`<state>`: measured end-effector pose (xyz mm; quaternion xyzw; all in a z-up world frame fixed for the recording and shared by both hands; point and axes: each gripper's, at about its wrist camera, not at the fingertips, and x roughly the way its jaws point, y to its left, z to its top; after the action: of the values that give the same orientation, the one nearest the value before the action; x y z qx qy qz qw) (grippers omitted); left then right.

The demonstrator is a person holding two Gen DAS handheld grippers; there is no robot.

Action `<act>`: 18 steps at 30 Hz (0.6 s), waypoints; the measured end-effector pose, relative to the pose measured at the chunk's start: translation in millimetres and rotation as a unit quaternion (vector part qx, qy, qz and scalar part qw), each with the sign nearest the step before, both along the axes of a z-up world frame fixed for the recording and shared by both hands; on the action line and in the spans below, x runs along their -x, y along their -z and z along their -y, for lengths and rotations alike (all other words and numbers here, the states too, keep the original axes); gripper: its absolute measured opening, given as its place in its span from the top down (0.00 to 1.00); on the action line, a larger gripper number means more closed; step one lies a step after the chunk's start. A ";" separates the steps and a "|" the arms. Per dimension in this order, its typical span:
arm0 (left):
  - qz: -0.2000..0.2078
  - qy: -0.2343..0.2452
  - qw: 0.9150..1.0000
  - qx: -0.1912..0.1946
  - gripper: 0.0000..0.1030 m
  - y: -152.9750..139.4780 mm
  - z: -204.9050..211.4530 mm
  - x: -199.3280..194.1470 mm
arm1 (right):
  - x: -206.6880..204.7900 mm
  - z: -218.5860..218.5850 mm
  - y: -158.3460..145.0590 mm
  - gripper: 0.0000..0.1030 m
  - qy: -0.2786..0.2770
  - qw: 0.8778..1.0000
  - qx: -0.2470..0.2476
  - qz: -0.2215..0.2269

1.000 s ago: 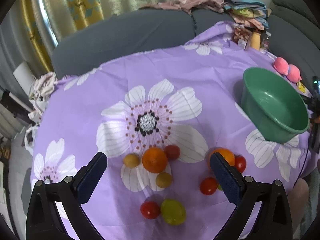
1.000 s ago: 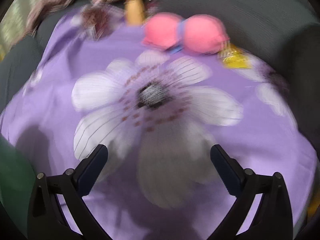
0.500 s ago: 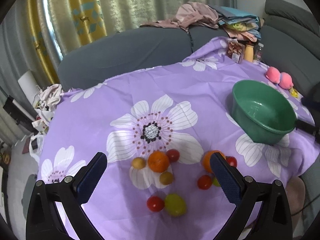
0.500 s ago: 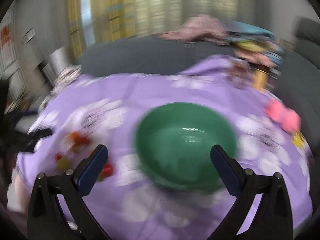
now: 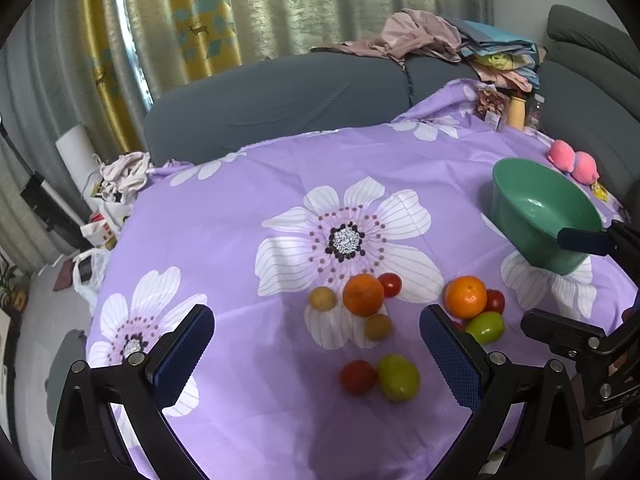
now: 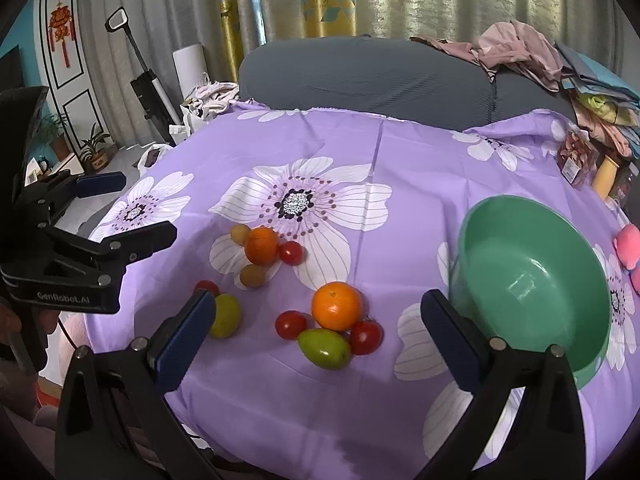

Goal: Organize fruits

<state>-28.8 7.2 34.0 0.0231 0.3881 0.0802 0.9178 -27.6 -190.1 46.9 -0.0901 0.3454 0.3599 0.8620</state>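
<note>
Since half a second earlier the right wrist view had swung left and steadied: the blur was gone, the green bowl sat off to the right and the fruit had come into frame. The left wrist view had hardly shifted.

Left wrist view: left gripper (image 5: 316, 344) hovered over the purple floral cloth (image 5: 248, 200), jaws spread wide, nothing held. Landmark: green bowl (image 5: 540, 216), upright, empty. Left of the bowl and nearer the camera, an orange (image 5: 466, 297) touching a red tomato (image 5: 495, 301) and a green fruit (image 5: 486, 327). Further left of the bowl, a second orange (image 5: 363, 294) with a tomato (image 5: 390, 284) and two small brownish fruits (image 5: 322, 298) close around it. Nearest the camera, a tomato (image 5: 358, 377) touching a yellow-green fruit (image 5: 399, 377). Right gripper (image 5: 576, 284) showed below the bowl, at frame edge.

Right wrist view: right gripper (image 6: 318, 336) had jaws wide apart, empty. Bowl (image 6: 532, 276) at right. Left of it, orange (image 6: 337, 306), two tomatoes (image 6: 291, 324), green fruit (image 6: 324, 348) clustered. Further left, second orange (image 6: 261, 245). Left gripper (image 6: 120, 208) at far left, jaws apart.
</note>
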 end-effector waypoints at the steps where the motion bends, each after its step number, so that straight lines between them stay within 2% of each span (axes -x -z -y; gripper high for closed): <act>1: 0.000 0.000 1.000 0.002 0.01 0.5 -1.1 0.8 | 1.1 -2.8 -0.1 0.00 -0.001 1.000 0.003 0.001; 18: 0.016 0.016 1.000 0.020 0.01 -2.5 -5.5 2.4 | 10.1 -20.7 -5.6 0.00 -0.009 1.000 0.017 0.019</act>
<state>-31.2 12.7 36.5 0.0095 0.3747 0.0575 0.9253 -37.6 -169.4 52.5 -0.1140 0.3344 0.3599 0.8635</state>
